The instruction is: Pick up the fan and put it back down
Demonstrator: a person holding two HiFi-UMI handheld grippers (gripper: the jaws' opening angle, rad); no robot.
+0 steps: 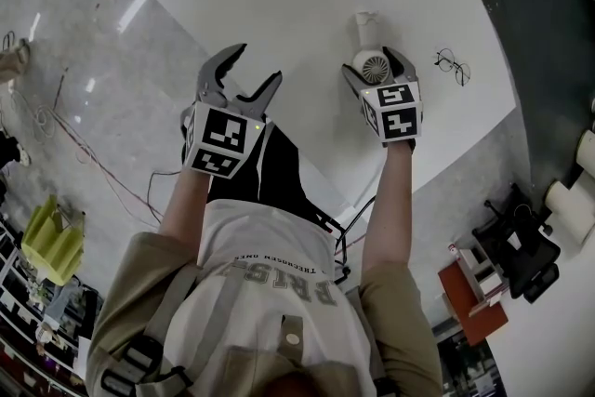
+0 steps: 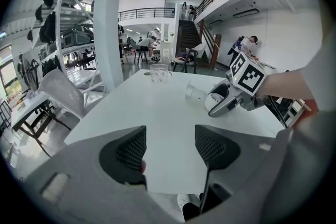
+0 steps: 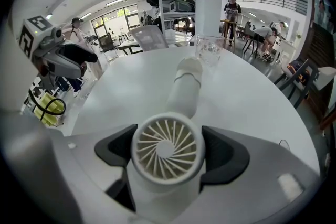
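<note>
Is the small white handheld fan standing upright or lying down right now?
Lying down. The white fan has its handle stretched flat along the white table, its grille end between the right gripper's jaws.

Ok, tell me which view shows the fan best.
The right gripper view: the fan fills its centre, grille facing the camera. The head view shows it small from above; the left gripper view, distant.

Upside-down lettering across the chest of the person's shirt is too blurred to read.
</note>
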